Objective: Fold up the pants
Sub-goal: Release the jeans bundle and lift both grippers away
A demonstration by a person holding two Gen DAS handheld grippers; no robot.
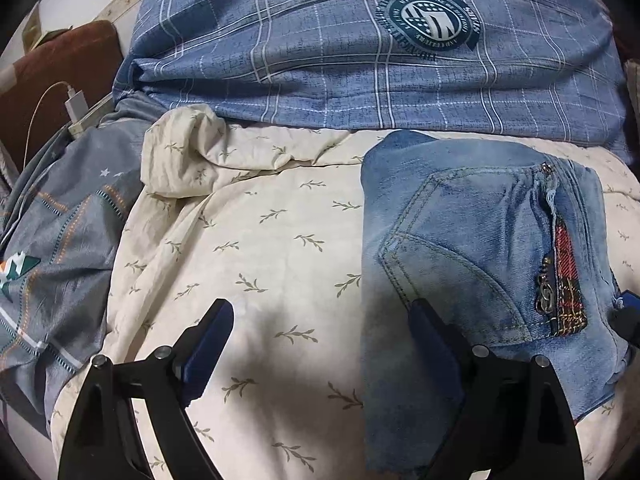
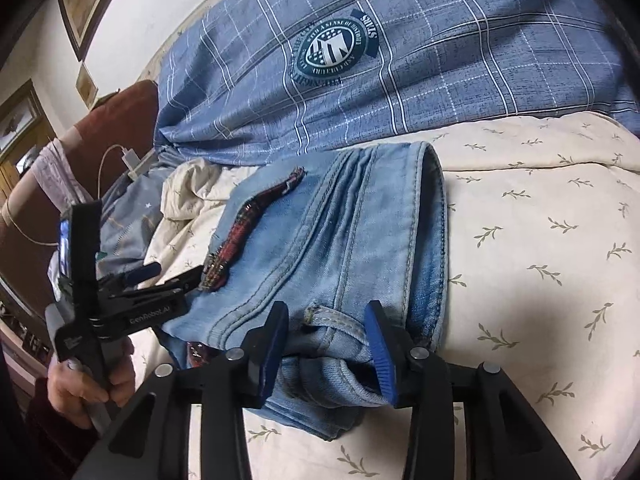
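Light blue jeans (image 1: 480, 240) (image 2: 340, 240) lie folded into a compact bundle on a cream leaf-print sheet (image 1: 260, 240). A red plaid trim with a zipper (image 1: 566, 280) (image 2: 240, 232) runs along one pocket. My left gripper (image 1: 320, 312) (image 2: 174, 272) is open wide just above the sheet, its right finger over the bundle's left edge and nothing between its pads. My right gripper (image 2: 328, 344) straddles the near edge of the jeans by a belt loop (image 2: 332, 318). Denim lies between its blue pads, which do not visibly clamp it, and the bundle rests flat.
A blue plaid duvet (image 1: 360, 60) (image 2: 400, 60) with a round emblem is heaped behind the jeans. Grey patterned bedding (image 1: 60, 240) lies at the left, with a white charger and cable (image 1: 76, 104) by a brown cushion (image 1: 60, 64). A person's hand (image 2: 88, 380) holds the left gripper's handle.
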